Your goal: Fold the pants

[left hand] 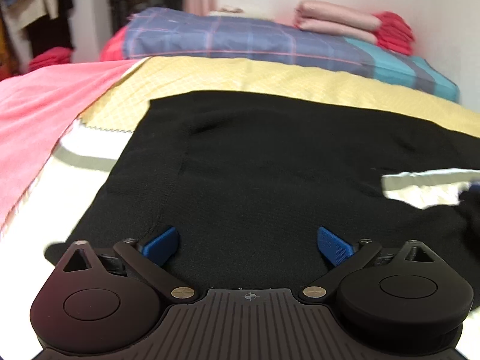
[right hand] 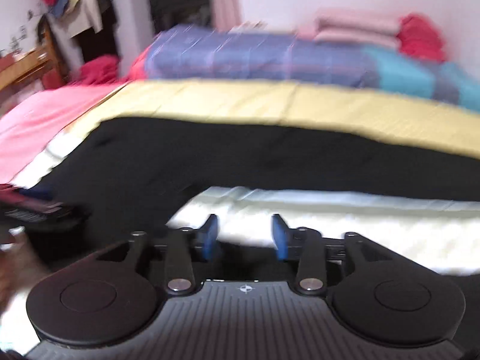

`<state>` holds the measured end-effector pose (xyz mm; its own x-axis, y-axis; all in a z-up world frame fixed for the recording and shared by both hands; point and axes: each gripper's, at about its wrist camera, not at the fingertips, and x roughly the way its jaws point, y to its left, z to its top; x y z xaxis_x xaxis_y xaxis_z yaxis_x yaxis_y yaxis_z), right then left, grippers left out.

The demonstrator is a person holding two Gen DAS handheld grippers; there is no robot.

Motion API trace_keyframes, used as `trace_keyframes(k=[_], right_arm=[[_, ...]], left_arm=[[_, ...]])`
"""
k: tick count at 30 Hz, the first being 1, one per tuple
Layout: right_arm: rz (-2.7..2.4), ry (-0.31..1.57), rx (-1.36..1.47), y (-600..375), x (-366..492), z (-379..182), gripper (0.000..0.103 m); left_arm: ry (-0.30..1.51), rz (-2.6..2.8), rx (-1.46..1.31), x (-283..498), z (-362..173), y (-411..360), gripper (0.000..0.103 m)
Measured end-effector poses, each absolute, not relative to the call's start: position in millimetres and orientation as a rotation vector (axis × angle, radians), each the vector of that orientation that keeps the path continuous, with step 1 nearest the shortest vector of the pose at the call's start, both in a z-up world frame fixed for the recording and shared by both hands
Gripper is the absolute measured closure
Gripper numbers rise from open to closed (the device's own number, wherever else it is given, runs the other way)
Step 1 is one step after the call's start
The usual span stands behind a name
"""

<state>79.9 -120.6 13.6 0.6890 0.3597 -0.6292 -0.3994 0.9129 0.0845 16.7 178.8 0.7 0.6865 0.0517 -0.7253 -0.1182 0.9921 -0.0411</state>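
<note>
Black pants (left hand: 255, 162) spread flat across the bed (left hand: 90, 186), far edge on the yellow blanket (left hand: 240, 75) near the plaid pillow (left hand: 255, 42). Left gripper (left hand: 248, 241) spread wide above the cloth, holding nothing. Right gripper (right hand: 245, 234) partly parted over white sheet, empty.

Left tongs (left hand: 248, 244) gape wide over black pants (left hand: 270, 165) spread on the bed (left hand: 75, 180).

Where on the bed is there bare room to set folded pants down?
Free: the white sheet in front of the black pants, and the pink blanket on the left. Crowded: the far end, with the plaid quilt and folded stack.
</note>
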Motion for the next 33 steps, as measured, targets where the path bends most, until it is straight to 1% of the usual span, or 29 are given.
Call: trace_keyframes(k=[1, 5, 7, 8, 10, 13, 14, 15, 19, 21, 22, 23, 25, 26, 29, 31, 33], right_arm=[[0.387, 0.658, -0.075, -128.2, 84.8, 14.4, 0.040], [0.333, 0.654, -0.058, -145.4, 123.0, 7.2, 0.041], [0.351, 0.647, -0.037, -154.3, 140.0, 5.3, 0.041], [0.360, 0.641, -0.026, -159.8, 148.0, 4.7, 0.040], [0.357, 0.641, -0.015, -173.4, 163.2, 0.7, 0.031], [0.306, 0.690, 0.012, -199.4, 189.9, -14.8, 0.031], [0.263, 0.715, 0.027, -216.4, 195.1, -19.5, 0.033], [0.249, 0.705, 0.058, -234.4, 195.8, -21.1, 0.044], [0.127, 0.674, 0.245, -301.2, 193.0, -16.3, 0.045], [0.007, 0.678, 0.321, -322.0, 193.1, -15.3, 0.040], [-0.029, 0.673, 0.340, -325.9, 192.5, -13.8, 0.040], [-0.024, 0.669, 0.348, -325.5, 191.9, -12.5, 0.038], [0.005, 0.654, 0.302, -309.2, 185.7, -7.8, 0.028], [0.044, 0.651, 0.269, -302.4, 183.7, -7.0, 0.026], [0.105, 0.679, 0.176, -291.7, 179.7, -12.1, 0.025], [-0.031, 0.707, 0.154, -307.5, 179.5, -13.8, 0.026], [-0.221, 0.727, 0.191, -328.3, 170.0, -10.1, 0.026]], left_arm=[[0.793, 0.073, -0.105, 15.7, 10.4, 181.5, 0.000], [0.706, 0.046, -0.148, 35.4, 47.1, 189.4, 0.000], [0.728, 0.066, -0.149, 66.4, 50.8, 189.2, 0.000], [0.744, 0.068, -0.166, 81.4, 48.4, 190.1, 0.000], [0.772, 0.077, -0.196, 116.0, 35.5, 192.7, 0.000], [0.863, 0.138, -0.245, 155.0, 2.7, 203.8, 0.000], [0.902, 0.175, -0.255, 163.5, -11.8, 210.0, 0.000], [0.874, 0.179, -0.233, 162.2, -16.0, 211.5, 0.000], [0.821, 0.135, -0.195, 147.4, -17.1, 213.2, 0.000], [0.811, 0.130, -0.238, 145.9, -16.2, 219.8, 0.000], [0.809, 0.131, -0.252, 146.4, -15.9, 221.6, 0.000], [0.807, 0.132, -0.256, 147.2, -16.1, 221.7, 0.000], [0.810, 0.135, -0.234, 146.9, -16.3, 216.8, 0.000], [0.812, 0.139, -0.222, 147.6, -16.0, 213.6, 0.000], [0.822, 0.145, -0.211, 149.3, -16.3, 212.7, 0.000], [0.831, 0.154, -0.208, 149.2, -14.0, 213.5, 0.000], [0.844, 0.178, -0.198, 144.8, -8.2, 213.4, 0.000]])
